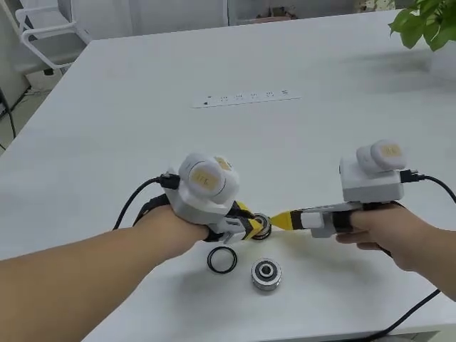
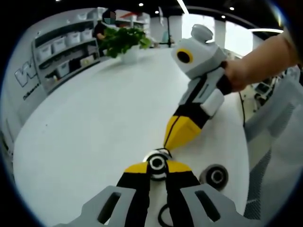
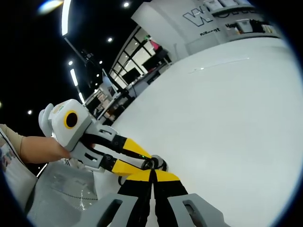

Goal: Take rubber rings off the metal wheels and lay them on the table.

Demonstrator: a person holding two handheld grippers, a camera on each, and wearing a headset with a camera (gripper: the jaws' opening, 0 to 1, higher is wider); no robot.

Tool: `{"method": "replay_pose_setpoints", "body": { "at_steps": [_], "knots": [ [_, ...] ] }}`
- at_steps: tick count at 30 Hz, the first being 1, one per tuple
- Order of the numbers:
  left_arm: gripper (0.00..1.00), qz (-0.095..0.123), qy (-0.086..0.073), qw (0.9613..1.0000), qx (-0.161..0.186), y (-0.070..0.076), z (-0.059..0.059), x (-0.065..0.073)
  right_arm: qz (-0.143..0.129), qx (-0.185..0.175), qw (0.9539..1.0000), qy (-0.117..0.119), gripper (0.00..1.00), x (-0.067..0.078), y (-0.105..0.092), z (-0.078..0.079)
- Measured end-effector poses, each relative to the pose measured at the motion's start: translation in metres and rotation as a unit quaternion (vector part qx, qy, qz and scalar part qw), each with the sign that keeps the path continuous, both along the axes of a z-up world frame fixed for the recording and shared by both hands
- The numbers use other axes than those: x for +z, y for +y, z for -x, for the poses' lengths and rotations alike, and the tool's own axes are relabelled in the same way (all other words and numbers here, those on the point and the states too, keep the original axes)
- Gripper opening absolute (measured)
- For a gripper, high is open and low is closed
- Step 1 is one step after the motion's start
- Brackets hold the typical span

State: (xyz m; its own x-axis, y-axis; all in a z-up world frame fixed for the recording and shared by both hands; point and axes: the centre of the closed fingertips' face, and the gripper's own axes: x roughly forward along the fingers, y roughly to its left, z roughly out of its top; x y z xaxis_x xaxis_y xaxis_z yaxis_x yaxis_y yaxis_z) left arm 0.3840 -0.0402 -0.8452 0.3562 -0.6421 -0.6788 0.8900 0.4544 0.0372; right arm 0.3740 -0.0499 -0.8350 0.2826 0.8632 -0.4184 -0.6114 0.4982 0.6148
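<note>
My left gripper (image 1: pixel 255 226) is shut on a small metal wheel (image 1: pixel 262 226) just above the white table (image 1: pixel 142 128). In the left gripper view its yellow jaw tips (image 2: pixel 156 168) clamp the wheel (image 2: pixel 156 162), which has a black ring around it. My right gripper (image 1: pixel 274 220) comes in from the right, its jaws shut and its tip (image 2: pixel 166 144) touching the wheel's rim. I cannot tell whether it pinches the ring. In the right gripper view its tip (image 3: pixel 152 173) meets the wheel (image 3: pixel 157 163). A loose black rubber ring (image 1: pixel 221 260) and a second metal wheel (image 1: pixel 266 274) lie near the front edge.
A flush power strip (image 1: pixel 246 97) sits in the middle of the table. A green plant (image 1: pixel 424 25) stands at the far right corner and a white chair (image 1: pixel 43 32) beyond the far left. Black cables (image 1: pixel 135 203) trail from both grippers.
</note>
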Motion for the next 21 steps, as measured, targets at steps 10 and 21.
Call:
{"method": "replay_pose_setpoints", "body": {
  "at_steps": [10, 21],
  "knots": [
    [0.12, -0.001, 0.001, 1.0, 0.001, 0.0, -0.0005, -0.0001, -0.008, -0.007, 0.9999, 0.006, 0.0, 0.0015, 0.0023, -0.0005],
    [0.12, -0.003, 0.0, 1.0, 0.002, 0.0001, -0.0009, 0.0002, -0.011, -0.006, 0.9999, 0.007, 0.0, 0.0019, 0.0068, -0.001]
  ]
}}
